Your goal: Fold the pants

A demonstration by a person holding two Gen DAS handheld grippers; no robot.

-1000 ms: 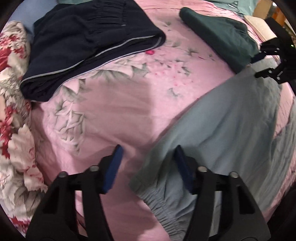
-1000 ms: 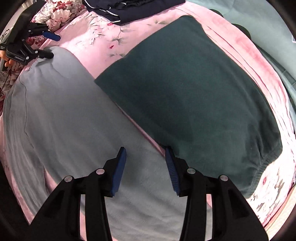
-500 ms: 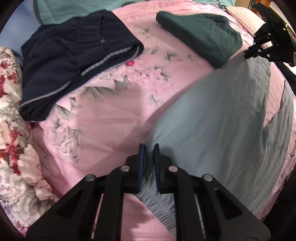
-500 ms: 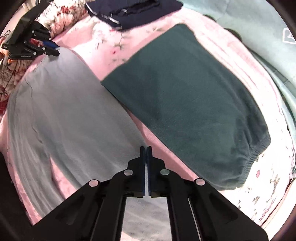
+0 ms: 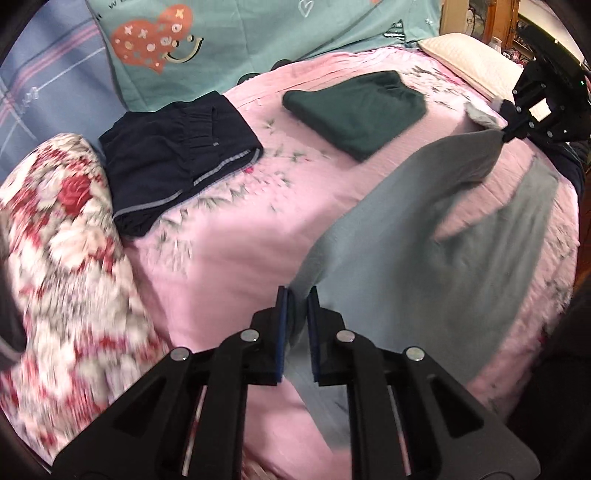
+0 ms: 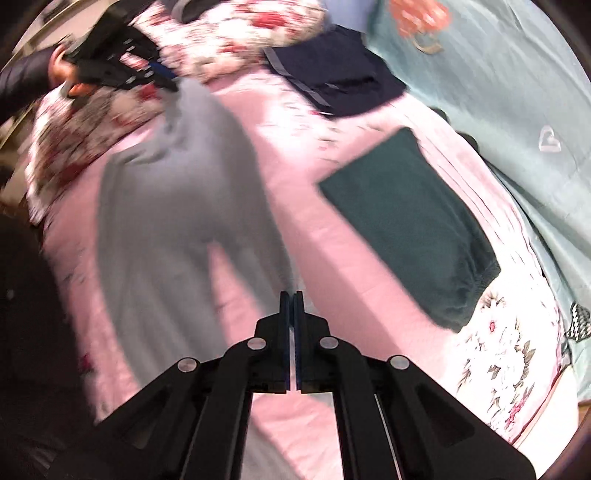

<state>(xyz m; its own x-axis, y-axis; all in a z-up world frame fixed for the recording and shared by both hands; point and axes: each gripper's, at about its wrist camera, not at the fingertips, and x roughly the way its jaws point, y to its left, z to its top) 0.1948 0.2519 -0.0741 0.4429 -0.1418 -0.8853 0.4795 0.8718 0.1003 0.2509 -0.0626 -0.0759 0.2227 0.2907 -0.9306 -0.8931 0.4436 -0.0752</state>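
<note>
The grey pants hang stretched above the pink bed sheet, lifted at two ends. My left gripper is shut on one edge of the pants, with fabric pinched between its blue pads. My right gripper shows at the upper right of the left wrist view, shut on the far corner of the same pants. In the right wrist view the grey pants run from my right gripper up to my left gripper, which a hand in a dark sleeve holds.
Folded dark green pants and folded navy pants lie further back on the bed. A floral quilt bunches at the left. A teal blanket with a heart print and a cream pillow sit behind.
Both grippers went from open to shut on the grey pants' edges, then rose. The pants have lifted off the sheet and hang taut between them.
</note>
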